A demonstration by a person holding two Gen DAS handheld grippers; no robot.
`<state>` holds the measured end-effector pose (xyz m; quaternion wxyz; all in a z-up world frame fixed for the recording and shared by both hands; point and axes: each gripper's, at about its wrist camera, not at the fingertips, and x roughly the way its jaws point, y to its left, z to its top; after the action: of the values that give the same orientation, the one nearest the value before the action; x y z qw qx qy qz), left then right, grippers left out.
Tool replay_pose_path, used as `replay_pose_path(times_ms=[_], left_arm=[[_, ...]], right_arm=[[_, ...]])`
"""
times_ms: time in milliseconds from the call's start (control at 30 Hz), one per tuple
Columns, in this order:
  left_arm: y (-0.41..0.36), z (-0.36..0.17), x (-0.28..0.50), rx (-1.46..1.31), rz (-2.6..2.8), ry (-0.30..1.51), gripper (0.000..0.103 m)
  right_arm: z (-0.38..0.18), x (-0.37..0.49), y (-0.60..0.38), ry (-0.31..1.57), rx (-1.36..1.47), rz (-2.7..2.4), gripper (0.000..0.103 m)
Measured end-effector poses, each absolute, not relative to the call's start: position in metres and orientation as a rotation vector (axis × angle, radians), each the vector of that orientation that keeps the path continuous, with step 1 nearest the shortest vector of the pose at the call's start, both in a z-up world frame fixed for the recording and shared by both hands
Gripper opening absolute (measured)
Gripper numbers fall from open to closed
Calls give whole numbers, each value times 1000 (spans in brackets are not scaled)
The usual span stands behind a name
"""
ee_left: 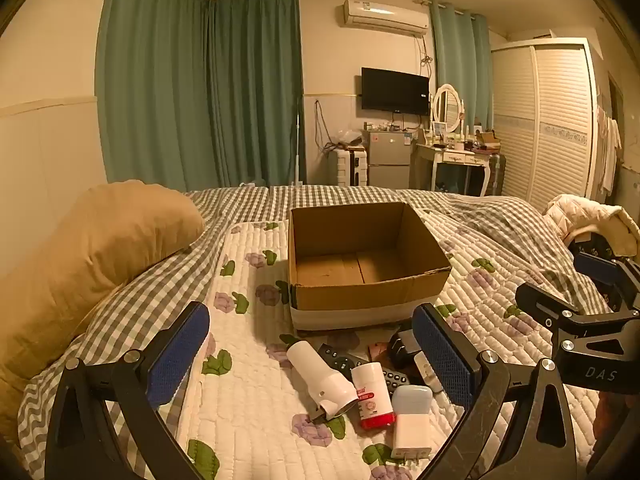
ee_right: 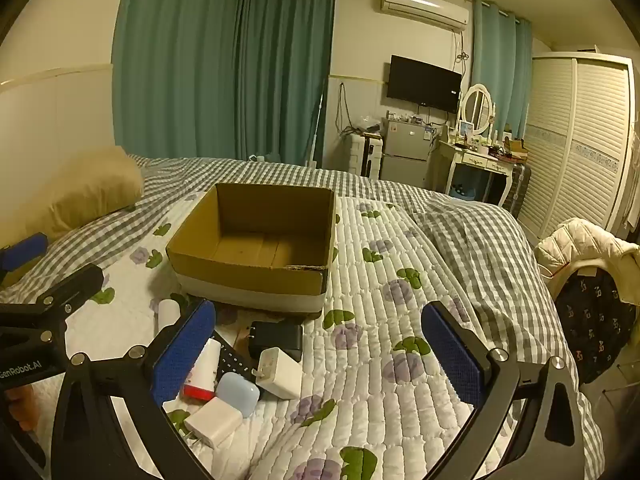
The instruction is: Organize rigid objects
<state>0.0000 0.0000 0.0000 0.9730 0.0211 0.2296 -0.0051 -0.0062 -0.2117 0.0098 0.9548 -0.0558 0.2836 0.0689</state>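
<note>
An empty open cardboard box (ee_left: 360, 264) stands on the quilted bed; it also shows in the right wrist view (ee_right: 256, 248). In front of it lies a small pile: a white flashlight (ee_left: 320, 380), a red-capped white bottle (ee_left: 372, 396), a black remote (ee_left: 344, 360), a pale blue case (ee_left: 412, 398), a white charger (ee_left: 412, 436) and a black adapter (ee_right: 276, 338). A second white charger (ee_right: 280, 372) lies beside them. My left gripper (ee_left: 312, 356) is open above the pile. My right gripper (ee_right: 320, 354) is open, just right of the pile.
A tan pillow (ee_left: 92, 256) lies at the left. A grey checked duvet (ee_right: 472, 240) is bunched at the right. A chair with a white jacket (ee_right: 580, 252) stands off the bed's right edge. Fridge, dresser and wardrobe stand far behind.
</note>
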Motion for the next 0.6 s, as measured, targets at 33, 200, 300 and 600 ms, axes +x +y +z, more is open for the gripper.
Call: replay_pose_path(times_ms=[33, 200, 300, 600], left_arm=[[0, 0, 0, 41, -12, 464, 103], [0, 0, 0, 34, -12, 458, 103], [-2, -2, -2, 39, -10, 455, 103], [1, -1, -2, 32, -9, 460, 103]], right_arm=[[10, -6, -212, 581, -113, 141, 103], [9, -6, -211, 578, -115, 141, 103], [9, -6, -211, 579, -113, 139, 103], [8, -6, -210, 582, -115, 140, 103]])
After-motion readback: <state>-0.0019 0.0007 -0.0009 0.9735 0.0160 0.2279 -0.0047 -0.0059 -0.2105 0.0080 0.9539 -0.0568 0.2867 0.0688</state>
